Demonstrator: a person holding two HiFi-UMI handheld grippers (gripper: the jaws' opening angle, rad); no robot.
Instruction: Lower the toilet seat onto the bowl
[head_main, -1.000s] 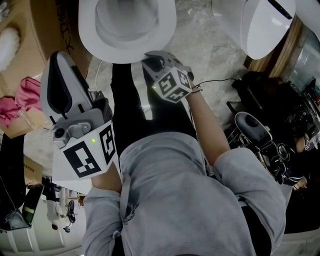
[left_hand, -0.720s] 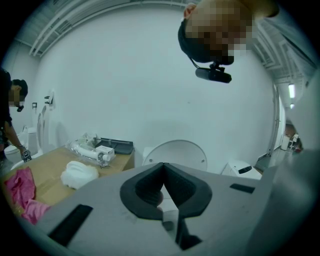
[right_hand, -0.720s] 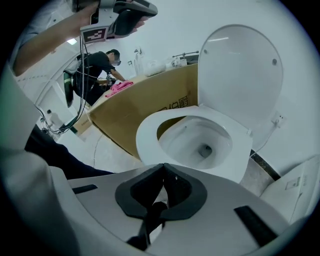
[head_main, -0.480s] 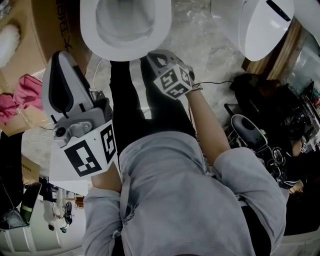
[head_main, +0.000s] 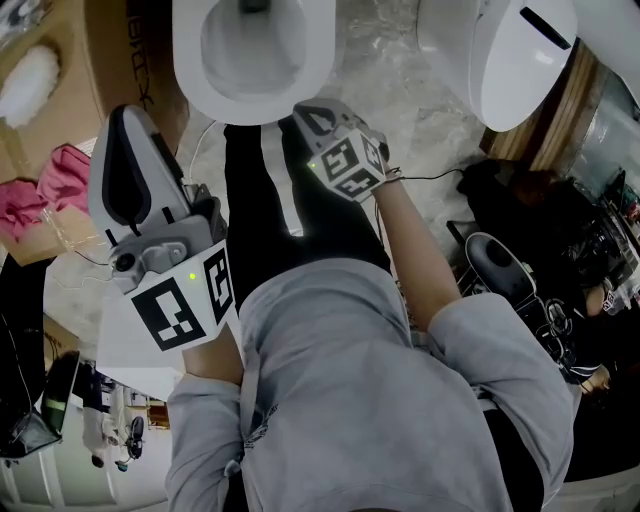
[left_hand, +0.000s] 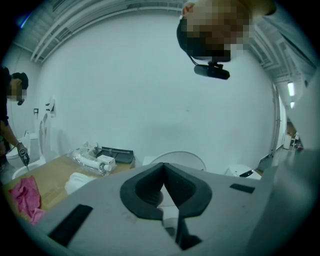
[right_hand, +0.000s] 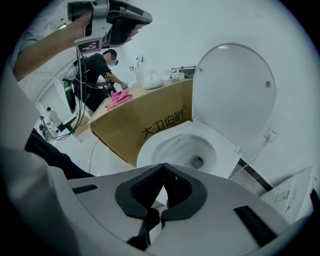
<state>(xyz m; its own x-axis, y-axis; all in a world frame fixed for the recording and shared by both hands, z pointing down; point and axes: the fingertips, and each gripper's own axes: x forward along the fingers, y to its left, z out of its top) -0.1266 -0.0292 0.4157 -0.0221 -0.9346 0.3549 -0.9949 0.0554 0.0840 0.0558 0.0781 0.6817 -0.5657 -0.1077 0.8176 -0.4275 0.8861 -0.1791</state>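
Right gripper view shows the toilet seat upright behind the bowl. The right gripper hangs short of it, jaws closed and empty, like the left gripper. This looks like the reaching step; next, tip the seat's top edge forward. A cardboard box crowds the bowl's left, with open floor in front.

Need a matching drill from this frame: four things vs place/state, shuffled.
1. white oval toilet lid
2. crumpled pink cloth
3. right tongs
4. brown cardboard box

A. shut, empty
B. raised upright
C. beside the white toilet bowl
D. lying on the box

Pairs: 1-B, 2-D, 3-A, 4-C
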